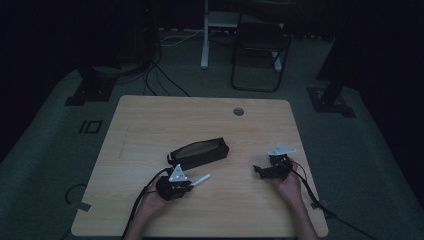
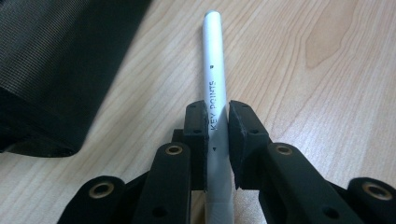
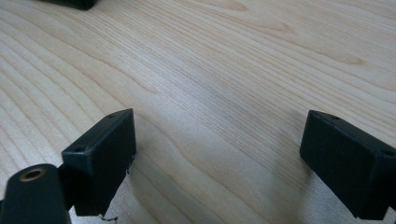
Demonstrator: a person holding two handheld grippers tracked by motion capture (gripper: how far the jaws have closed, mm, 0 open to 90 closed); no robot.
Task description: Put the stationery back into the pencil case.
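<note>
Near the front edge of the wooden worktop, left of its middle, the person's left hand holds the left gripper, whose jaws are clamped on a white pen. In the left gripper view the pen runs straight out between the two black pads, printed along its barrel with the words KEY POINTS, its far end lying over bare wood. Toward the right edge, at about the same depth, the right hand holds the right gripper, pointing toward the middle of the worktop; in the right gripper view its jaws stand wide apart over bare wood grain with nothing between them. Just beyond the left gripper, around the centre of the worktop, lies a black pencil case with a mesh-like top, set at a slant; it fills the upper left of the left gripper view, beside the pen. Near the far edge a small round grommet sits in the wood. Past the worktop, on the dim carpeted floor, stand a dark chair and a white post, with cables trailing nearby.
</note>
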